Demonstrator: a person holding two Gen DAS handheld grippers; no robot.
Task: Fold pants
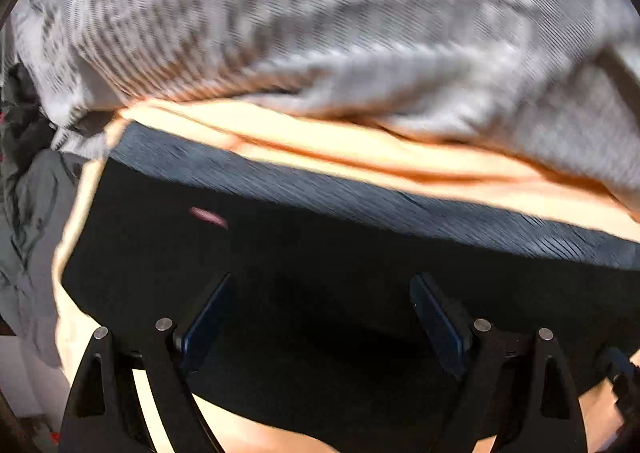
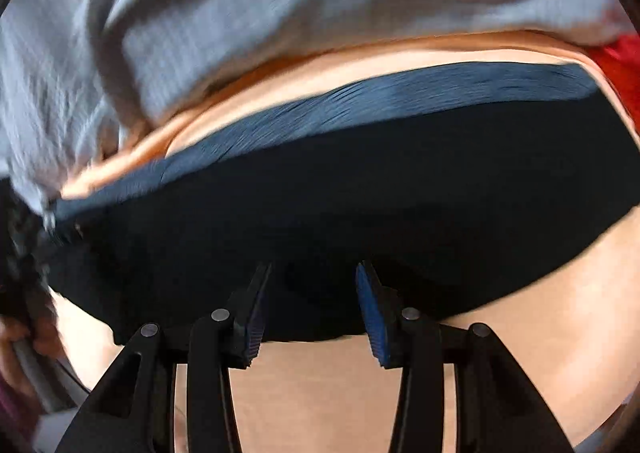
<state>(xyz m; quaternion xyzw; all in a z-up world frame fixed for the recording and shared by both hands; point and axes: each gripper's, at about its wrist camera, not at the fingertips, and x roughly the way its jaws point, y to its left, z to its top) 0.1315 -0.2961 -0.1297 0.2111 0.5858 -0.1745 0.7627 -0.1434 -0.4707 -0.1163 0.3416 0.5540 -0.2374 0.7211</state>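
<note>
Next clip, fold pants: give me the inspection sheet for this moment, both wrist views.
Surface: pale peach sheet, partly covered.
Job's things: dark pants lying flat, ribbed waistband on the far side.
Clutter: grey patterned fabric bunched beyond; grey-green garment left; red item right.
Grippers: left gripper open over pants; right gripper open at their near edge.
Cables: nothing seen.
Surroundings: blurred, unclear.
</note>
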